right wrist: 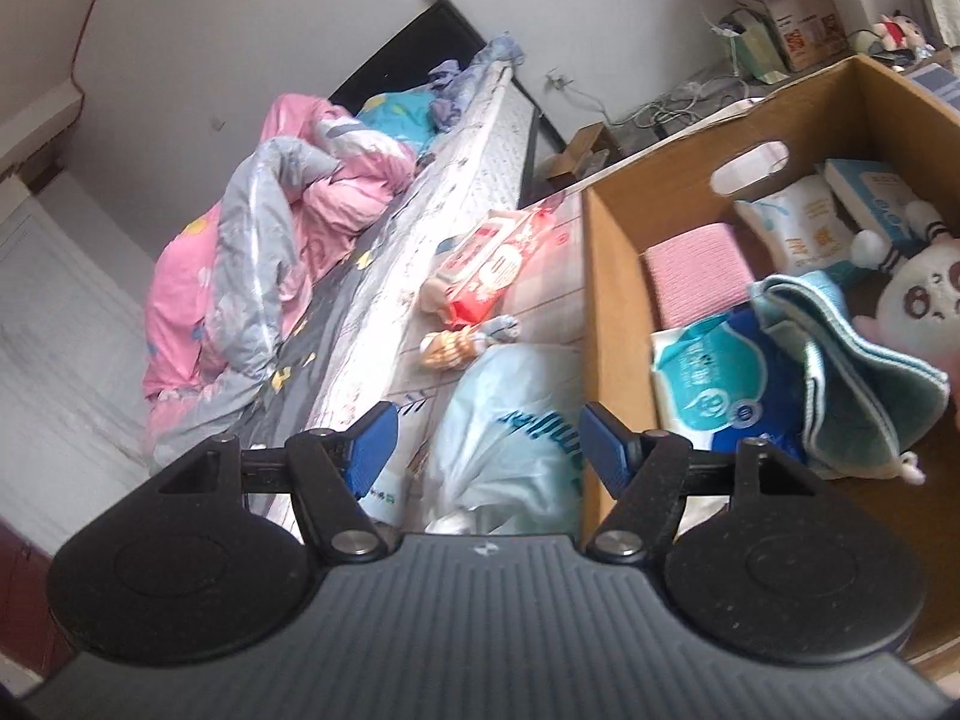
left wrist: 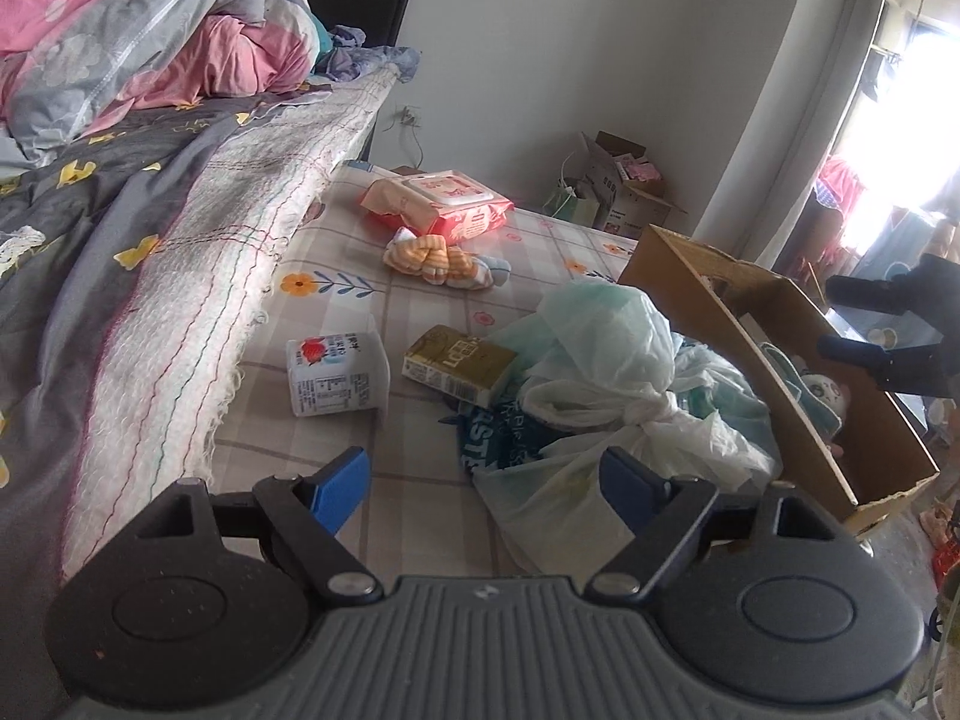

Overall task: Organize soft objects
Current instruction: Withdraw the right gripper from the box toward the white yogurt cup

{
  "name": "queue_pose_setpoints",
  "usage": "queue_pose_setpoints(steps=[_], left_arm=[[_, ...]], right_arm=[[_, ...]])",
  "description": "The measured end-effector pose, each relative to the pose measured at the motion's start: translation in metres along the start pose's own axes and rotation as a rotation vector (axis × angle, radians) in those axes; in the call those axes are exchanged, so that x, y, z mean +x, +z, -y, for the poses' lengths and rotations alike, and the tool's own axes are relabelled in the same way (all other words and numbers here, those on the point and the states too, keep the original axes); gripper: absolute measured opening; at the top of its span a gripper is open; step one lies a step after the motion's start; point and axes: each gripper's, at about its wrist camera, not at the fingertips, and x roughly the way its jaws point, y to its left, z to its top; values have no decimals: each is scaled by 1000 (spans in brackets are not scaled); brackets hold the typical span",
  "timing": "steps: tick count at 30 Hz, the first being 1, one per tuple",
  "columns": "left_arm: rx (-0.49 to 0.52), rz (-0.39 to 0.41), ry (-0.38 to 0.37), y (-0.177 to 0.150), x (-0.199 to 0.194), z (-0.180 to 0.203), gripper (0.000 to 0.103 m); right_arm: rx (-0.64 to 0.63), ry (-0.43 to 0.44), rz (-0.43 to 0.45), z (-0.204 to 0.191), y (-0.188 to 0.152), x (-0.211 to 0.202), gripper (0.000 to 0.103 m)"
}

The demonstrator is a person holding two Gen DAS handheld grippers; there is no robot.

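My left gripper (left wrist: 486,486) is open and holds nothing above the flowered mat, near a heap of plastic bags (left wrist: 600,372). Rolled orange striped socks (left wrist: 432,261) lie farther off, in front of a red wipes pack (left wrist: 441,204). A cardboard box (left wrist: 780,360) stands to the right, with my right gripper (left wrist: 831,318) over it. In the right wrist view that gripper (right wrist: 489,444) is open and empty beside the box wall (right wrist: 612,300). Inside the box lie a teal cloth (right wrist: 852,384), a pink towel (right wrist: 702,276), a white plush toy (right wrist: 924,300) and a blue wipes pack (right wrist: 714,384).
A white carton (left wrist: 336,375) and a gold carton (left wrist: 459,363) lie on the mat. The bed with its grey quilt (left wrist: 120,228) and pink bedding (left wrist: 150,30) rises on the left. More boxes (left wrist: 624,180) stand by the far wall.
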Motion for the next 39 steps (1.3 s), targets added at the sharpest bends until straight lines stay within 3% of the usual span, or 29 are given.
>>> queue_pose_setpoints(steps=[7,12,16,21,23,31,33,34,39], left_arm=[[27,68,20,19,-7,-1,85],[58,113,54,33,-1,4,85],[74,99,106,34,21,2,84],[47,51,170,37,53,-11,72],[35,36,171,39,63,-15,71],[37,-35,272,50,104,-24,77],[35,-42,289,51,111,-27,70],[30,-50,288,51,113,-29,60],[25,-38,278,50,113,-33,49]], right_arm=[[-105,45,-106,-48,-7,28,67],[-167,93,-119,-80,0,34,67],[-152,143,-155,-92,-7,50,67],[-59,209,-248,-102,-27,105,62],[-36,213,-288,-106,-35,131,54],[37,229,-342,-112,-45,185,53],[42,230,-341,-111,-43,188,53],[47,228,-340,-109,-43,189,53],[72,216,-331,-99,-40,188,54]])
